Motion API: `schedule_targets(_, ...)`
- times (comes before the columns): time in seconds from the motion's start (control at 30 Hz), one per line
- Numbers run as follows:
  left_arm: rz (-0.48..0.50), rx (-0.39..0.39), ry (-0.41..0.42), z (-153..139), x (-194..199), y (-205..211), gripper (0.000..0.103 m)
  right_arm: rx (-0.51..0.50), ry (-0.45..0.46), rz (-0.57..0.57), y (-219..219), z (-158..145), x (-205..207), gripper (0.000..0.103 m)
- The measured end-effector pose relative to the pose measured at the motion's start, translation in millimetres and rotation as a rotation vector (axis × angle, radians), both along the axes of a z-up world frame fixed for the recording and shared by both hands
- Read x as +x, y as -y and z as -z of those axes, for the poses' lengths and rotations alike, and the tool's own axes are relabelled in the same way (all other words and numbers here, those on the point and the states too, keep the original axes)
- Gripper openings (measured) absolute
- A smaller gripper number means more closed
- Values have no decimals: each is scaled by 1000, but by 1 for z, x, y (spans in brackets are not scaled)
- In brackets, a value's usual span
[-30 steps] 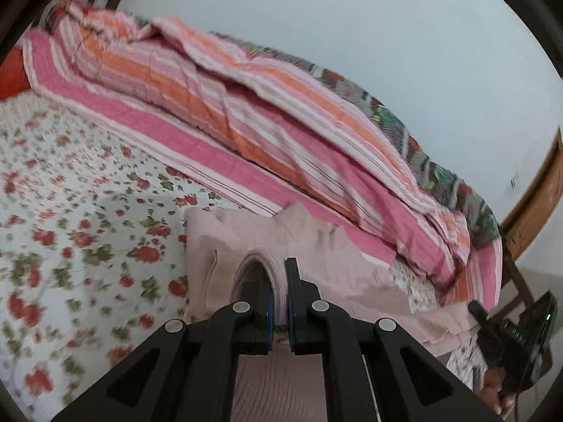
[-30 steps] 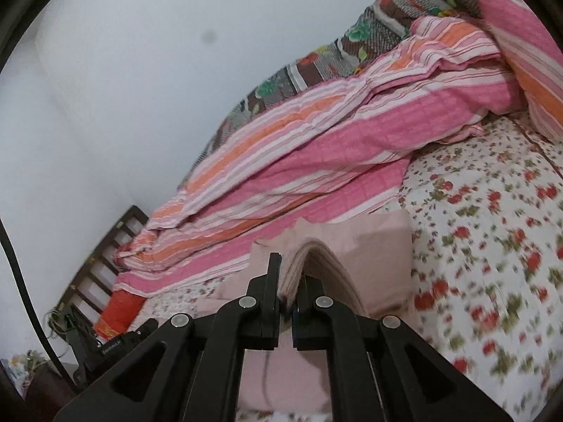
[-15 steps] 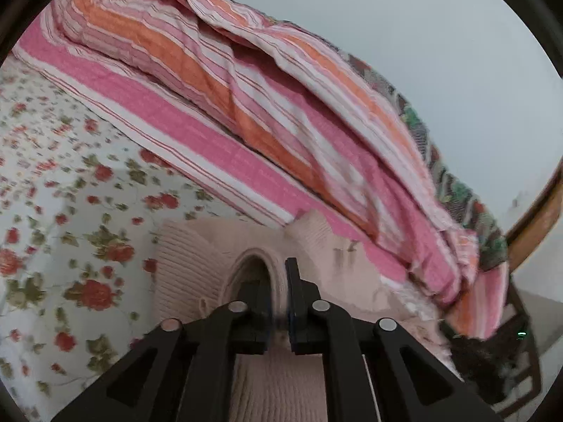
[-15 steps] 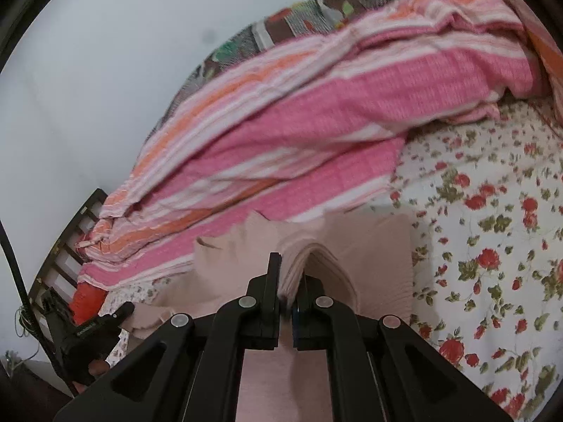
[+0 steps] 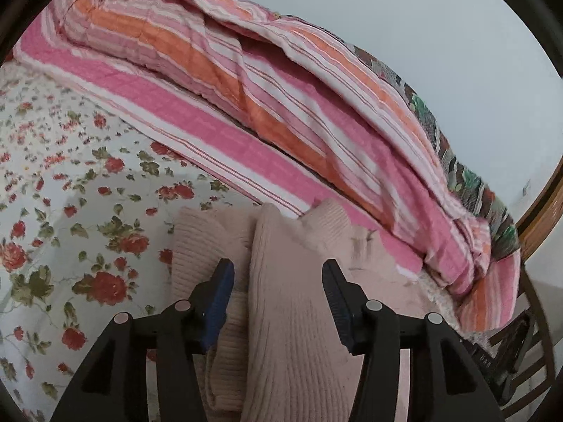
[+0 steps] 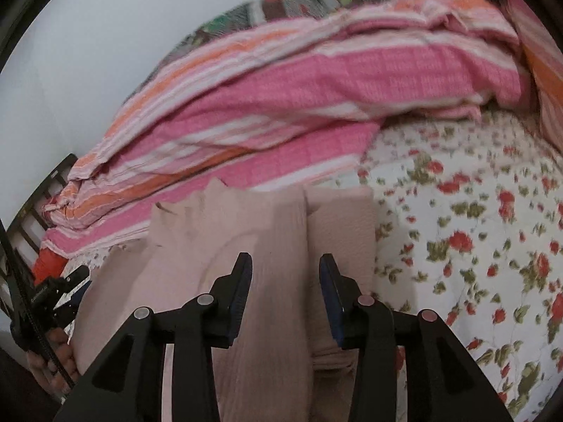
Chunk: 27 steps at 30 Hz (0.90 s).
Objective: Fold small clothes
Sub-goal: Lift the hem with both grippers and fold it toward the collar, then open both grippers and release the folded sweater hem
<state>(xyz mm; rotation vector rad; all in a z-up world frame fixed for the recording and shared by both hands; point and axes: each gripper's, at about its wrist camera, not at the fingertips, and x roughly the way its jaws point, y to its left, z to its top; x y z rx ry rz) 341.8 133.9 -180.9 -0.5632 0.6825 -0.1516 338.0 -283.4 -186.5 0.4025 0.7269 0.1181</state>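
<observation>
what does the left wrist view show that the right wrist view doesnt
Only the left wrist view shows a curved wooden frame at its right edge. Only the right wrist view shows a hand gripping the other handle at lower left, plus dark slats beyond. Both show the pink sweater on the flowered sheet, the striped quilt behind it, and tongs, left and right, opening with sweater fabric between them.

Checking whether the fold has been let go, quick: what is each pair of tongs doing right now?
Left tongs: opening, pads clear of the pink knit garment lying between them.
Right tongs: opening too, the same garment between the pads, not gripped.
</observation>
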Motion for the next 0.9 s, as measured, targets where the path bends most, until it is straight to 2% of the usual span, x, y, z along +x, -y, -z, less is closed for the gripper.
schedule_targets(0.13, 1, 96, 4, -2, -2, 11, 50, 22, -3, 12, 4, 3, -1, 39)
schedule_targets(0.4, 7, 173, 1, -3, -9, 14, 54, -136, -23, 12, -14, -4, -5, 39)
schedule_targets(0.57, 15, 211, 7, -5, -16, 16, 57, -208, -22, 2, -20, -17, -13, 44)
schedule_targets(0.67, 10, 234, 16, -12, -22, 16, 57, -222, 0, -6, -22, -33, -24, 54)
schedule_targets(0.8, 6, 227, 44, -21, -31, 11, 60, -186, -30, 0, -18, -43, -45, 56)
schedule_targets(0.9, 6, 211, 51, -26, -37, 9, 60, -141, -76, 2, -14, -37, -66, 58)
